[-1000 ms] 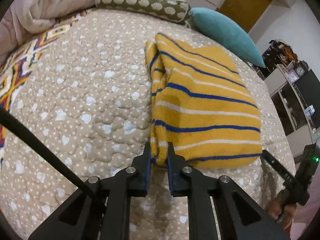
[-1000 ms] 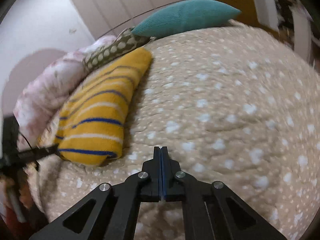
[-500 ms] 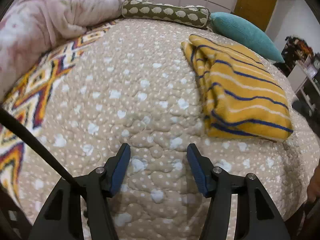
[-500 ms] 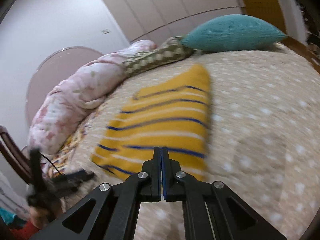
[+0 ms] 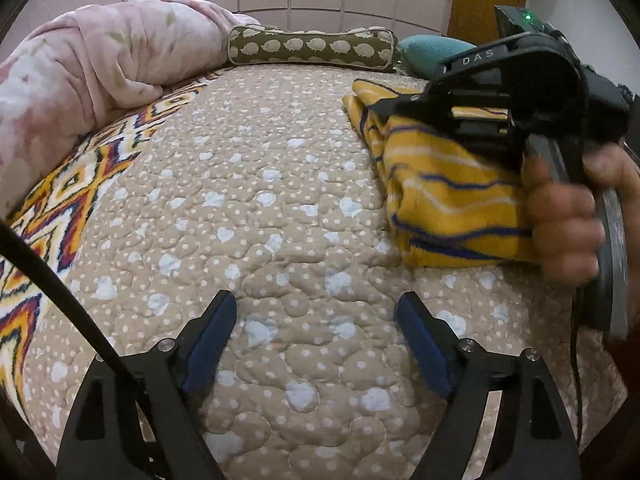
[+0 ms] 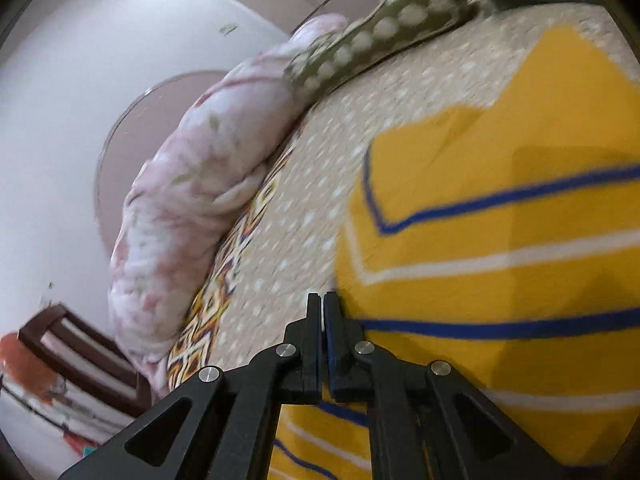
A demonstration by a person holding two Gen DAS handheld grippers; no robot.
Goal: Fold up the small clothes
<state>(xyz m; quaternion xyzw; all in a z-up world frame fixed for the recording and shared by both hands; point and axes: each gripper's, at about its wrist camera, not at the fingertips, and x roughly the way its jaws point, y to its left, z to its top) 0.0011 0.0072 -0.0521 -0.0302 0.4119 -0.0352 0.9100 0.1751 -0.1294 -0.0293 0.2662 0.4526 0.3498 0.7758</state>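
A folded yellow garment with blue and white stripes (image 5: pixel 448 196) lies on the right side of the beige quilted bed (image 5: pixel 248 184). My left gripper (image 5: pixel 316 320) is open and empty, low over the quilt, left of and nearer than the garment. My right gripper (image 6: pixel 322 312) is shut with nothing between its fingers, and hovers over the garment's (image 6: pixel 500 280) left edge. In the left wrist view the right gripper's body and the hand holding it (image 5: pixel 560 208) sit over the garment and hide its right part.
A rolled pink blanket (image 5: pixel 80 92) lies at the bed's left. An olive patterned bolster (image 5: pixel 312 46) and a teal pillow (image 5: pixel 428 50) lie at the head. A patterned orange cover (image 5: pixel 68 192) edges the left side. A wooden chair (image 6: pixel 72 352) stands beside the bed.
My left gripper let go of the garment's near edge, opened wide and drew back to the left. My right gripper, still shut, swung in over the garment.
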